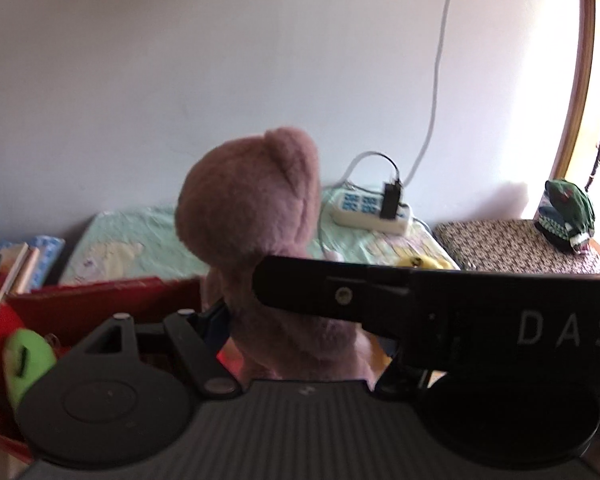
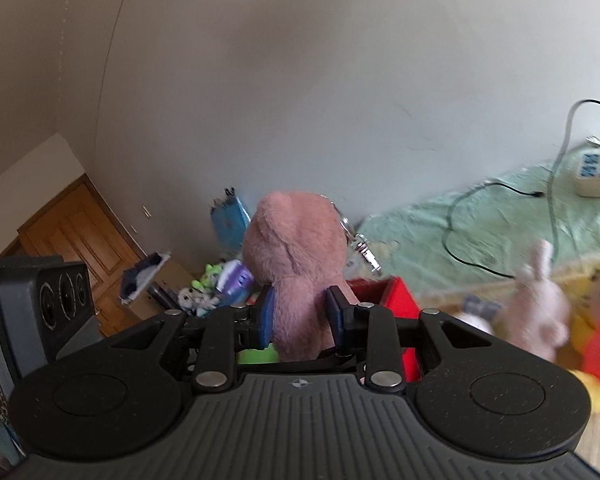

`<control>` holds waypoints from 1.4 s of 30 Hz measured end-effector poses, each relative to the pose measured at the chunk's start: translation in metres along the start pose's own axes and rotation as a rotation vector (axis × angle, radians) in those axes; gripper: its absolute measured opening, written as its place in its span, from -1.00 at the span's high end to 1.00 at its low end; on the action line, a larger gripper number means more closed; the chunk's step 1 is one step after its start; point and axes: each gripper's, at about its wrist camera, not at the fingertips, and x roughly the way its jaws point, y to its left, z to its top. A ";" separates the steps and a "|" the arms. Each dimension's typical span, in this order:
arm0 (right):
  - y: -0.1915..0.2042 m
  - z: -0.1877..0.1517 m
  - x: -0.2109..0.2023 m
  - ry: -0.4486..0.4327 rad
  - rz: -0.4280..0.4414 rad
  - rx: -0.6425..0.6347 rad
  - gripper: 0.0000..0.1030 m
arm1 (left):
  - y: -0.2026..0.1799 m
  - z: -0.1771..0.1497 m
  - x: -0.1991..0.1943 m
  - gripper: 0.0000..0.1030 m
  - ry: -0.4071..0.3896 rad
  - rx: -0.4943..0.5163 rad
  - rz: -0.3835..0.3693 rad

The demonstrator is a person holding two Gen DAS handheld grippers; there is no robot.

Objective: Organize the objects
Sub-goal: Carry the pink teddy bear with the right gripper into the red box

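Pale grey wall (image 2: 300, 80) forms the backdrop, with a brown wooden door (image 2: 80, 240) at far left. Beside it lies a pile of small toys (image 2: 216, 284), then an open red box (image 2: 384, 292) holding a lime-green plush toy (image 1: 24, 356). Above the box, the right gripper (image 2: 300, 316) clamps its blue pads (image 2: 266, 316) on the body of the pink plush teddy bear (image 2: 296, 264), which is upright. The left gripper (image 1: 228, 312) reaches the same bear; only one of its pads shows, so its opening cannot be told. Further right, a mint-green mat (image 1: 140, 244) carries a white power strip (image 1: 370, 208). A small pale pink plush rabbit (image 2: 540, 304) lies nearby.
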 end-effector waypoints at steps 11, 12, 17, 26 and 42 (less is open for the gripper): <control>0.030 -0.013 0.099 0.056 0.028 0.160 0.39 | 0.101 -0.001 0.002 -0.32 0.057 0.003 0.047; 0.031 -0.015 0.110 0.067 0.029 0.183 0.39 | 0.109 -0.003 0.003 -0.32 0.069 0.005 0.055; 0.033 -0.030 0.152 0.118 0.018 0.271 0.39 | 0.151 -0.016 0.015 -0.32 0.141 -0.003 0.068; 0.038 -0.056 0.190 0.213 -0.062 0.415 0.40 | 0.194 -0.041 0.044 -0.32 0.255 -0.003 0.060; 0.032 -0.076 0.237 0.323 -0.232 0.395 0.41 | 0.224 -0.060 0.063 -0.27 0.319 0.002 0.018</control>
